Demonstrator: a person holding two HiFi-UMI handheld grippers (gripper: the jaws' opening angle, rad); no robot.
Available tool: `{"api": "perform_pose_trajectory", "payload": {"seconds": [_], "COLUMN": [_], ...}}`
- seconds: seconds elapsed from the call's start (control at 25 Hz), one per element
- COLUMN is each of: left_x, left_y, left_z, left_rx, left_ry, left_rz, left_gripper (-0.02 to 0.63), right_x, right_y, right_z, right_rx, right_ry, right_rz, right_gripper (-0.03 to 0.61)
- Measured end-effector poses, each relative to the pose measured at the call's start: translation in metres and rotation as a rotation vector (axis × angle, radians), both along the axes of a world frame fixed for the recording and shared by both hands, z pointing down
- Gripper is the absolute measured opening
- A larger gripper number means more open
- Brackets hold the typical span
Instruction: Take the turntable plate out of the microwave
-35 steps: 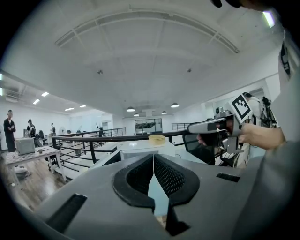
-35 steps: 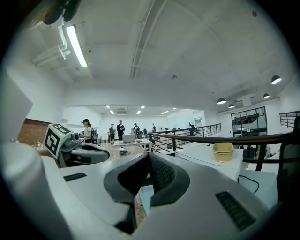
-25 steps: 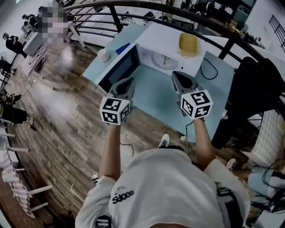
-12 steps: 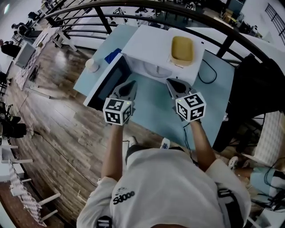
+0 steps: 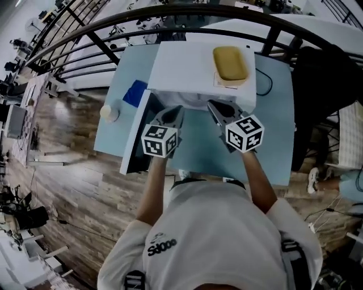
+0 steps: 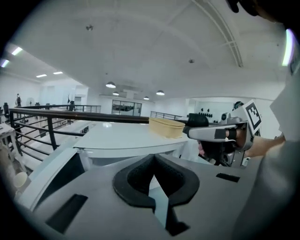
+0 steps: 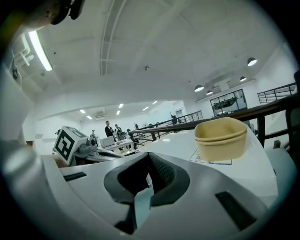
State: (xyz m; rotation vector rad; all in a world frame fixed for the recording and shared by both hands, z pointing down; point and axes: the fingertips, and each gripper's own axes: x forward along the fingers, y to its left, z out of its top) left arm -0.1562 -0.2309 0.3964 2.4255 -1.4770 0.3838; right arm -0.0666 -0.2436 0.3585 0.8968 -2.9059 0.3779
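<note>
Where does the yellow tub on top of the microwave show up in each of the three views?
Head view: the yellow tub sits upper centre-right, on the right part of the microwave.
Left gripper view: the tub is just right of centre at mid-height, at the right end of the microwave's top.
Right gripper view: the tub is right of centre, large and close.
Shared landmark: the microwave's white top, with the dark railing behind it.

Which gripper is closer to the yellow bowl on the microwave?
The right gripper, in front of the yellow bowl; the left gripper is farther, beside the open door.
</note>
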Motion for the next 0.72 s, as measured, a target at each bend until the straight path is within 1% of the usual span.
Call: {"api": "perform_pose_trajectory", "payload": {"seconds": [0.12, 0.2, 0.28, 0.36, 0.48, 0.64, 0.72], "left_x": [0.005, 0.007, 0.006, 0.004, 0.001, -0.010, -0.013], "left_y": [-0.019, -0.022, -0.027, -0.035, -0.044, -0.057, -0.068], "left_z": [0.022, 0.044, 0.066, 0.084, 0.108, 0.143, 0.155], "left_rx": [-0.028, -0.088, -0.148, -0.190, -0.245, -0.301, -0.317], "left_ry": [0.020, 0.061, 0.115, 0.172, 0.290, 0.380, 0.462], "left_rz": [0.050, 0.067, 0.060, 0.038, -0.024, -0.125, -0.160], "left_gripper": [0.018, 0.018, 0.018, 0.018, 0.020, 0.024, 0.052], "right_x": [-0.001, 0.002, 0.002, 0.003, 0.003, 0.005, 0.005], "right_y": [-0.011, -0.009, -0.008, -0.012, -0.016, -0.022, -0.027], "right_z": [0.009, 0.024, 0.040, 0.054, 0.075, 0.101, 0.113], "right_rx": [-0.014, -0.042, -0.072, -0.074, -0.086, -0.135, -0.168], "right_ry": [0.005, 0.036, 0.076, 0.117, 0.150, 0.132, 0.108], "right_rz": [0.044, 0.073, 0.086, 0.092, 0.096, 0.134, 0.149], "right_gripper": [0.006, 0.006, 0.006, 0.006, 0.006, 0.006, 0.008]}}
